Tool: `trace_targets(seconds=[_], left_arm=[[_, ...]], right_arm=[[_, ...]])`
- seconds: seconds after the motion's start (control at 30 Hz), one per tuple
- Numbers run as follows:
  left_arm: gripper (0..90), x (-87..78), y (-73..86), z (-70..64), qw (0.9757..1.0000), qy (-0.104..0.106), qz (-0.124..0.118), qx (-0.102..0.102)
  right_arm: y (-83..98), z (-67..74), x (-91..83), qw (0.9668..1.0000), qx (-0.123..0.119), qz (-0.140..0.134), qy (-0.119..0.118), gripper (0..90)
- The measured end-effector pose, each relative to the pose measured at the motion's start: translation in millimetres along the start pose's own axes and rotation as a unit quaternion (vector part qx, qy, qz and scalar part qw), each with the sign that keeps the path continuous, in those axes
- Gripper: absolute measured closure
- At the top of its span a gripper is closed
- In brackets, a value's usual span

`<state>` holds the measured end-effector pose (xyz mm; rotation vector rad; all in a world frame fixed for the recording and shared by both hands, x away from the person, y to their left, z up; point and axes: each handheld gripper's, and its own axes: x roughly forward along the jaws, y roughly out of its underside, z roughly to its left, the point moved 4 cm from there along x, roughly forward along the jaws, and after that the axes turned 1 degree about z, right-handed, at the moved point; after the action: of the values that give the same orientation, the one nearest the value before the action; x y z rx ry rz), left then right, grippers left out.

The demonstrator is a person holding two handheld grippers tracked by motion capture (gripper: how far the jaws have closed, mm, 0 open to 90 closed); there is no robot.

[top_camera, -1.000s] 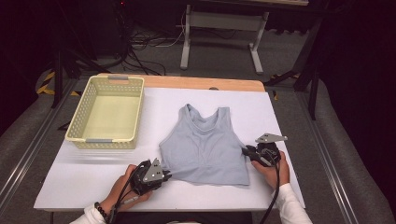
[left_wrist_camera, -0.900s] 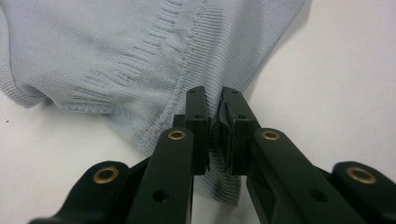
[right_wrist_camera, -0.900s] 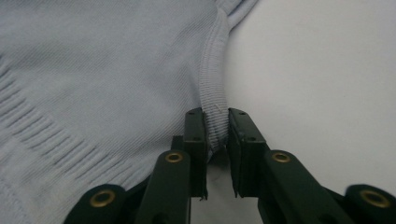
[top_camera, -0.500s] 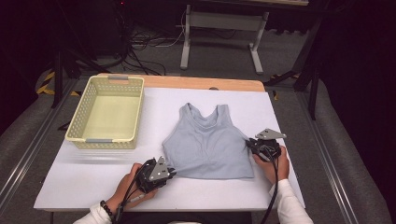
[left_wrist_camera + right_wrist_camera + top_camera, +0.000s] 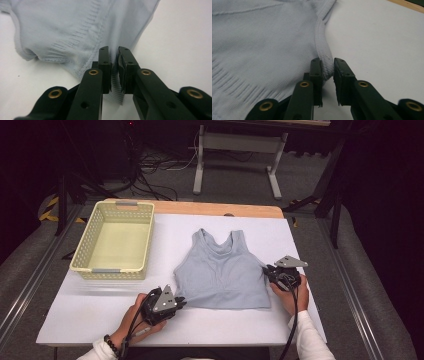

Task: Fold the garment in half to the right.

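One white table [image 5: 100, 310] carries everything in front of you, with a wooden edge along its far side. On its far left sits the pale yellow basket [image 5: 85, 255], well apart from the grey top [image 5: 220, 275], which lies flat near the middle with its straps pointing away from you. Your left gripper [image 5: 181, 301] sits at the top's near left corner; in the left gripper view the top [image 5: 75, 32] has its hem pinched between the two black jaws, which have just been easing open slightly yet still press on the cloth. Your right gripper [image 5: 267, 272] is at the top's right side; in the right gripper view the ribbed edge of the top [image 5: 262, 37] lies between jaws that have just been opening, touching the left pad, a small gap at the other.
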<state>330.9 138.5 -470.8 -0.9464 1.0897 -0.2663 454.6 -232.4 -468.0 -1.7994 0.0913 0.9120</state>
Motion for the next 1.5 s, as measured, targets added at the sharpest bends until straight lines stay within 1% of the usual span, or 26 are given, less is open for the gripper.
trace_targets(seconds=[0.03, 0.07, 0.1, 0.17, 0.23, 0.3, 0.37, 0.4, 0.47, 0.53, 0.6, 0.67, 0.73, 0.87, 0.9, 0.97, 1.1, 1.13, 1.17, 1.27, 1.3, 1.4, 1.43, 1.5], left_arm=[[80.1, -4.3, 0.6, 1.1, 1.0, -0.002, -0.005, -0.005], [80.0, -8.7, 1.4, 2.8, 0.9999, -0.005, -0.008, -0.01], [79.9, -12.1, 1.6, 5.8, 0.9998, -0.01, -0.013, -0.009], [80.5, -17.9, 2.5, 11.6, 0.9996, -0.021, -0.015, -0.014], [80.0, -22.5, 4.1, 16.7, 0.9992, -0.03, -0.019, -0.02], [78.6, -24.9, 7.1, 20.8, 0.9988, -0.043, -0.015, -0.021], [77.8, -26.5, 10.6, 24.5, 0.9983, -0.055, -0.009, -0.021], [77.0, -27.0, 12.1, 26.2, 0.9981, -0.055, -0.01, -0.026], [74.2, -27.9, 14.6, 30.5, 0.9972, -0.067, -0.008, -0.03], [72.7, -28.3, 16.8, 33.5, 0.997, -0.068, -0.006, -0.036], [69.6, -27.9, 18.7, 35.0, 0.9965, -0.072, -0.005, -0.042], [66.2, -27.5, 20.5, 36.6, 0.996, -0.078, -0.001, -0.045], [63.1, -27.6, 21.6, 37.9, 0.9957, -0.078, -0.001, -0.049], [55.3, -28.0, 24.3, 39.0, 0.9948, -0.084, -0.003, -0.057], [53.4, -28.1, 25.0, 39.6, 0.9944, -0.087, -0.004, -0.06], [49.4, -28.1, 25.8, 40.8, 0.9937, -0.091, -0.006, -0.065], [43.0, -27.0, 26.2, 42.6, 0.9922, -0.103, -0.006, -0.07], [41.6, -26.5, 26.4, 42.8, 0.9921, -0.103, -0.005, -0.072], [40.4, -26.0, 26.7, 43.0, 0.9917, -0.106, -0.004, -0.073], [38.4, -26.4, 26.9, 43.8, 0.9912, -0.11, -0.006, -0.074], [37.9, -26.8, 26.9, 44.1, 0.991, -0.111, -0.007, -0.074], [37.3, -27.9, 27.0, 45.3, 0.9903, -0.114, -0.012, -0.078], [37.0, -28.0, 27.0, 45.8, 0.9901, -0.115, -0.013, -0.079], [36.2, -27.6, 26.8, 46.4, 0.9897, -0.116, -0.016, -0.082]], right_arm=[[-0.5, -0.4, -2.2, 1.0, -0.003, -0.002, 0.009, 75.0], [-1.1, -1.1, -4.3, 0.9999, -0.003, -0.006, 0.013, 74.0], [-1.6, -1.6, -6.5, 0.9999, -0.002, -0.011, 0.012, 72.1], [-3.1, -1.0, -11.3, 0.9997, 0.005, -0.022, 0.008, 70.8], [-5.2, 2.4, -16.5, 0.9995, 0.003, -0.032, 0.007, 68.5], [-8.6, 8.4, -21.7, 0.999, 0.0, -0.044, -0.003, 66.4], [-13.4, 17.5, -26.5, 0.9983, -0.002, -0.057, -0.014, 63.1], [-16.2, 22.7, -28.8, 0.9979, -0.009, -0.062, -0.018, 61.2], [-21.7, 33.9, -33.4, 0.9969, -0.018, -0.071, -0.029, 59.2], [-27.5, 46.5, -36.1, 0.9952, -0.023, -0.083, -0.046, 56.7], [-32.0, 61.9, -36.3, 0.9931, -0.027, -0.089, -0.071, 54.0], [-35.6, 79.9, -34.3, 0.9908, -0.042, -0.09, -0.092, 51.7], [-38.9, 99.5, -32.1, 0.9879, -0.066, -0.087, -0.11, 50.0], [-42.8, 138.2, -26.6, 0.9786, -0.1, -0.085, -0.159, 46.8], [-42.7, 144.6, -25.2, 0.977, -0.103, -0.083, -0.167, 46.3], [-42.3, 161.1, -20.8, 0.9721, -0.113, -0.076, -0.191, 43.3], [-42.5, 190.2, -11.1, 0.9645, -0.136, -0.068, -0.216, 39.6], [-42.6, 197.3, -8.5, 0.9616, -0.141, -0.066, -0.226, 38.9], [-42.7, 204.7, -5.9, 0.9594, -0.146, -0.061, -0.233, 38.3], [-44.0, 226.2, 0.4, 0.9519, -0.169, -0.056, -0.25, 38.0], [-44.6, 233.0, 2.2, 0.949, -0.177, -0.055, -0.255, 38.5], [-45.7, 250.0, 7.7, 0.9426, -0.204, -0.051, -0.26, 40.4], [-45.5, 254.6, 10.5, 0.9408, -0.211, -0.048, -0.261, 41.3], [-45.0, 261.3, 17.0, 0.9403, -0.221, -0.04, -0.256, 41.6]])
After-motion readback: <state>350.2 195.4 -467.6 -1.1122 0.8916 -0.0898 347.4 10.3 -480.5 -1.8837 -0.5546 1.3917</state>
